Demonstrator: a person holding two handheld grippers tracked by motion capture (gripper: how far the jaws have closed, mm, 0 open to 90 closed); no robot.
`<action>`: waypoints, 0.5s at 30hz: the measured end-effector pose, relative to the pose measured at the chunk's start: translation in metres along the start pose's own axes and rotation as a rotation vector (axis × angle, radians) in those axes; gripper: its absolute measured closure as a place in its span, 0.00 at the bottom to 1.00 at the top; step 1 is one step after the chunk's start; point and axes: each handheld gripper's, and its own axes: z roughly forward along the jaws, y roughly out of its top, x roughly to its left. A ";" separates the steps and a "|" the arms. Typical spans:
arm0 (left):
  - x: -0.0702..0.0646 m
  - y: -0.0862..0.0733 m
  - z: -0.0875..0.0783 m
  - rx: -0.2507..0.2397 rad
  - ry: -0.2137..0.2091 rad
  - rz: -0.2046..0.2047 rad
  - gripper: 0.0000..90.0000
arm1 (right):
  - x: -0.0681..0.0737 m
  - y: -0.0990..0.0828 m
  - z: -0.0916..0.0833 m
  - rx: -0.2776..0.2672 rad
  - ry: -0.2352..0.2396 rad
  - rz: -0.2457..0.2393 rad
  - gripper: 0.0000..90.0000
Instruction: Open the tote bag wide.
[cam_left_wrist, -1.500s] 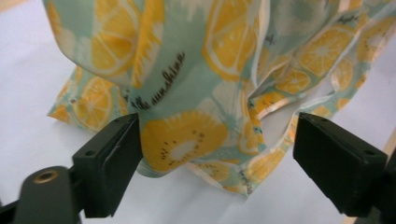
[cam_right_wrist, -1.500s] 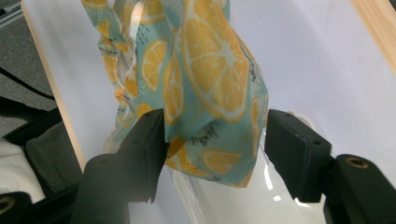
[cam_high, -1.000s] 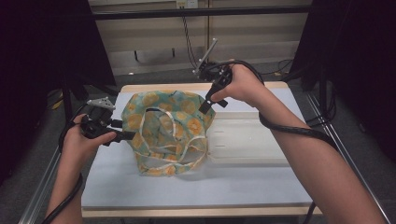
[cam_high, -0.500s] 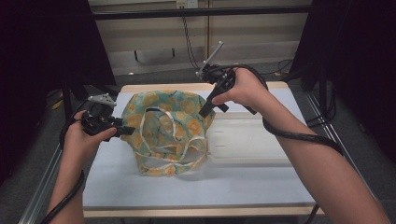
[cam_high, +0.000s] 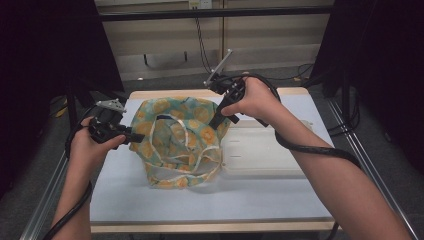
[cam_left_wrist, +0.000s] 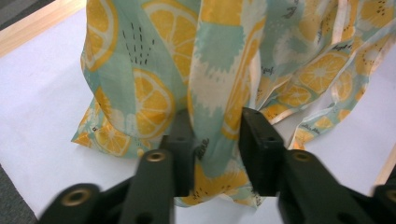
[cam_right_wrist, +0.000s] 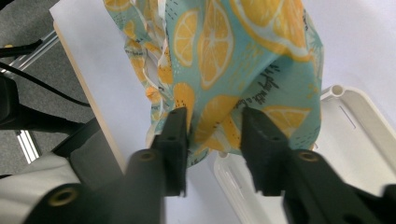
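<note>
A teal cloth bag (cam_high: 180, 140) printed with orange slices, with cream handles, stands puffed up on the white table (cam_high: 210, 200). My left gripper (cam_high: 131, 136) is at the bag's left edge. In the left gripper view a fold of the bag (cam_left_wrist: 210, 70) fills the gap of that gripper (cam_left_wrist: 215, 140); its jaws have just been closing on it. My right gripper (cam_high: 216, 122) is at the bag's far right corner. Its jaws (cam_right_wrist: 215, 135) have also just been closing, and the bag's cloth (cam_right_wrist: 233, 56) touches both pads.
A shallow white plastic tray (cam_high: 270, 150) lies on the table right of the bag, its rim (cam_right_wrist: 355, 116) just beyond the right gripper. Black cables trail from both grippers. Metal rails run along both sides of the table, with dark stands beyond.
Both grippers' jaws have drawn in on the bag's edges. The right hand has shifted slightly; the left hand and the bag stay in place.
</note>
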 end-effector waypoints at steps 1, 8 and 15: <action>0.001 0.000 0.000 0.005 -0.006 0.002 0.78 | 0.000 0.001 0.001 0.006 0.003 0.002 0.76; 0.000 0.006 -0.005 0.009 -0.009 0.014 0.89 | -0.003 0.004 0.005 0.010 0.003 0.026 0.88; 0.003 0.010 -0.016 0.000 -0.008 0.003 0.92 | -0.002 0.007 0.002 0.027 -0.006 0.050 1.00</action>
